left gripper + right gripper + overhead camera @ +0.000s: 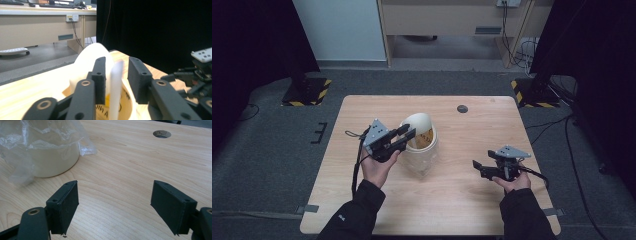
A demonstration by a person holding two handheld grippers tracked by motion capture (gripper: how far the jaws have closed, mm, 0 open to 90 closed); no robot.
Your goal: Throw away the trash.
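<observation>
The left tool is at the rim of the cream bowl in the middle of the bench; its jaws stand apart around the white lid edge, seemingly releasing it; next it must withdraw cleanly; the right tool waits apart, wide and empty.

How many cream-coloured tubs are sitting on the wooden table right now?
1. The cream-coloured round plastic tub stands near the middle of the light wooden table, its lid tipped up, with the left hand-held gripper at its rim. Nothing appears to hide another.
</observation>
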